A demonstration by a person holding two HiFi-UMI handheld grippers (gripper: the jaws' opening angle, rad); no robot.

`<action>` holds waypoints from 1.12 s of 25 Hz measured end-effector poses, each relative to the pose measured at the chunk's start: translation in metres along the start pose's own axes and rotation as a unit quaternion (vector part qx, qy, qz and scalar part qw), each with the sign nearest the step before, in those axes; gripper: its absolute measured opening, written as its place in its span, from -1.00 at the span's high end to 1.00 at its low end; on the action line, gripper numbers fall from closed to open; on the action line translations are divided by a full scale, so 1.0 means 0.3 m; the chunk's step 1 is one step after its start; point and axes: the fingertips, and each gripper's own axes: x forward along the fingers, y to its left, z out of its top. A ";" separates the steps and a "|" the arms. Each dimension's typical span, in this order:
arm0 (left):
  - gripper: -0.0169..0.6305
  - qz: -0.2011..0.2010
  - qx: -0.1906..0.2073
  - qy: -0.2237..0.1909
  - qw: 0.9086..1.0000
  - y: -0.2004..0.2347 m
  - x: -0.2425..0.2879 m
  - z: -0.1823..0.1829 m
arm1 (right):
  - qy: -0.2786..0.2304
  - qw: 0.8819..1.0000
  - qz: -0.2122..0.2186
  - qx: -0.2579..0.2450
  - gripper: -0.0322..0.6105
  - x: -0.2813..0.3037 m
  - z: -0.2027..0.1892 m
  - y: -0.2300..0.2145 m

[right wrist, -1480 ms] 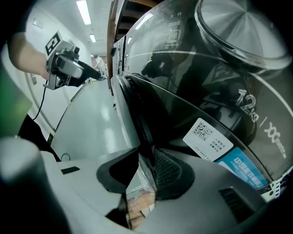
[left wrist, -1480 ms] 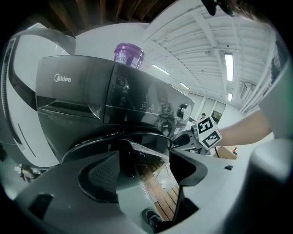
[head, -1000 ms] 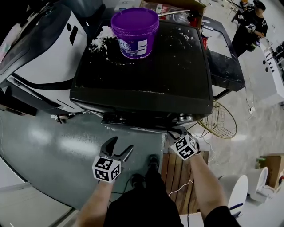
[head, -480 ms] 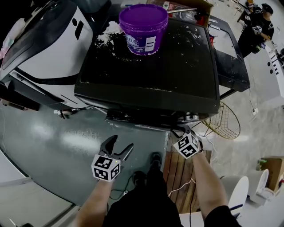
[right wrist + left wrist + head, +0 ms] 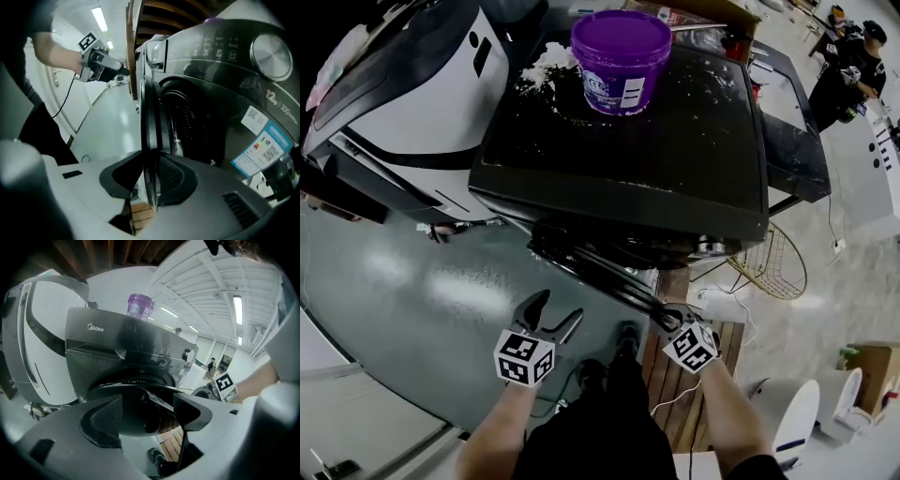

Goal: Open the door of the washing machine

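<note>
The black front-loading washing machine (image 5: 628, 159) stands ahead of me. Its round door (image 5: 600, 277) hangs partly swung out from the front. My right gripper (image 5: 662, 315) is shut on the door's free edge (image 5: 149, 122), which runs up between its pads; the jaws have just been closing a little on it. Behind the door the dark drum opening (image 5: 183, 122) shows. My left gripper (image 5: 555, 309) hovers open over the floor to the left of the door, with nothing between its fingers. The left gripper view faces the machine front (image 5: 117, 338) and the door (image 5: 157, 401).
A purple bucket (image 5: 622, 61) and spilled white powder sit on the machine's top. A white appliance (image 5: 403, 94) stands close on the left. A wire basket (image 5: 773, 267) and wooden slats (image 5: 675, 375) lie to the right. A person (image 5: 848, 80) stands far back right.
The door has swung out from the machine's front. My right gripper has come back towards me with the door's edge in it. The left gripper has hardly shifted.
</note>
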 end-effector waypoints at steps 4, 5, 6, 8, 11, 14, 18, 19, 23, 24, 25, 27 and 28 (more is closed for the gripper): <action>-0.15 -0.005 -0.012 0.009 1.000 -0.040 -0.023 -0.062 | -0.019 0.997 -0.059 0.055 0.58 -0.013 0.010 0.013; -0.15 -0.006 -0.012 0.010 1.000 -0.046 -0.028 -0.070 | -0.017 0.996 -0.064 0.056 0.57 -0.011 0.009 0.013; -0.15 -0.007 -0.011 0.009 1.000 -0.051 -0.033 -0.073 | -0.015 0.996 -0.066 0.056 0.57 -0.007 0.006 0.016; -0.15 -0.010 -0.007 0.006 1.000 -0.060 -0.043 -0.070 | -0.007 0.996 -0.068 0.056 0.57 -0.002 0.001 0.029; -0.15 -0.019 -0.008 0.002 1.000 -0.075 -0.052 -0.069 | 0.011 0.995 -0.080 0.063 0.57 0.000 -0.003 0.050; -0.15 -0.031 -0.010 0.000 0.999 -0.101 -0.063 -0.075 | 0.021 0.993 -0.090 0.079 0.57 -0.005 -0.005 0.075; -0.15 -0.049 -0.010 0.001 0.999 -0.133 -0.077 -0.088 | 0.019 0.990 -0.093 0.107 0.57 -0.015 0.002 0.119; -0.15 -0.053 -0.012 0.002 0.999 -0.140 -0.081 -0.095 | 0.018 0.989 -0.095 0.111 0.58 -0.023 0.011 0.134; -0.15 -0.066 -0.030 0.013 0.997 -0.154 -0.082 -0.132 | 0.014 0.987 -0.091 0.130 0.63 -0.040 0.025 0.208; -0.15 -0.068 -0.037 0.015 0.997 -0.156 -0.077 -0.137 | 0.013 0.987 -0.088 0.131 0.63 -0.042 0.026 0.224; -0.15 -0.070 -0.046 0.015 0.996 -0.159 -0.073 -0.141 | 0.011 0.988 -0.086 0.129 0.64 -0.042 0.026 0.239; -0.15 -0.072 -0.061 0.016 0.995 -0.164 -0.065 -0.147 | 0.007 0.989 -0.075 0.128 0.66 -0.043 0.031 0.278; -0.15 -0.071 -0.067 0.016 0.995 -0.167 -0.061 -0.151 | 0.007 0.990 -0.067 0.128 0.66 -0.044 0.035 0.301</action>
